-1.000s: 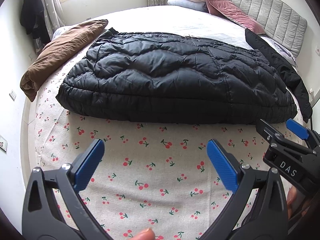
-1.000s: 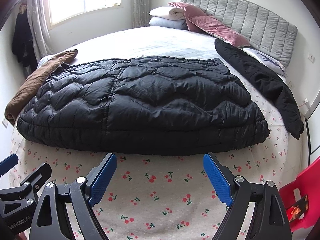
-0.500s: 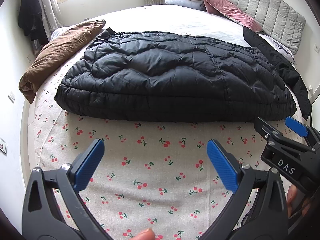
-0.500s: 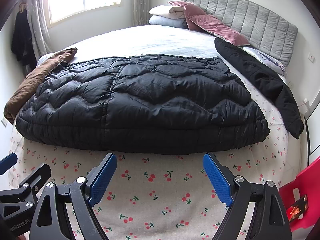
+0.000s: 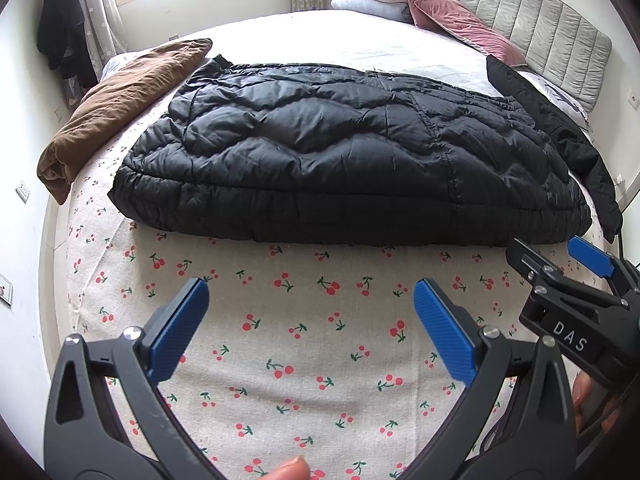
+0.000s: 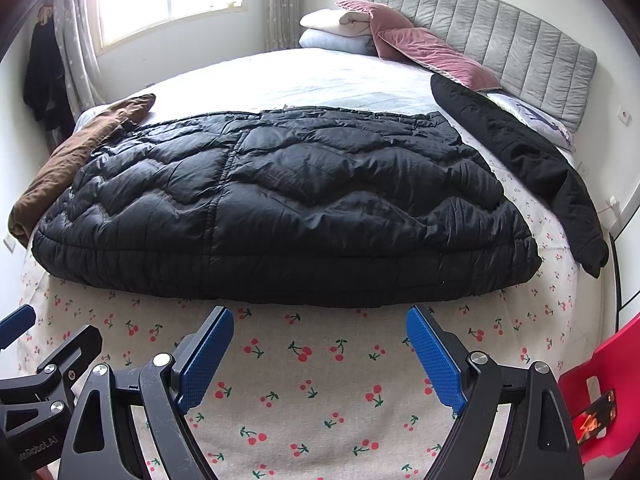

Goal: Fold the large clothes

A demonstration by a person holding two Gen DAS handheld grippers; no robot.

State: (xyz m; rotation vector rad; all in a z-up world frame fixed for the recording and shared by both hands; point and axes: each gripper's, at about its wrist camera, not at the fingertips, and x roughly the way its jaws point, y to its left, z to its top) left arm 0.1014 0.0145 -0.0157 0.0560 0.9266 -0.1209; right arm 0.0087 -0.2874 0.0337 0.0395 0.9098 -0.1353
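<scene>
Both tools, left tool [image 5: 308,320] and right tool [image 6: 320,346], gape empty at 6 o'clock of the black puffer jacket [image 6: 280,200], flat on the bed [image 6: 320,380], probably lined up for a hem grab.

"DAS" on right tool [image 5: 570,276]; "enRobot.AI" on left tool [image 6: 38,446].

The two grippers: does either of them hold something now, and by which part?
Nothing is held. The left gripper and the right gripper are both open above the cherry-print sheet, short of the black puffer coat.
</scene>
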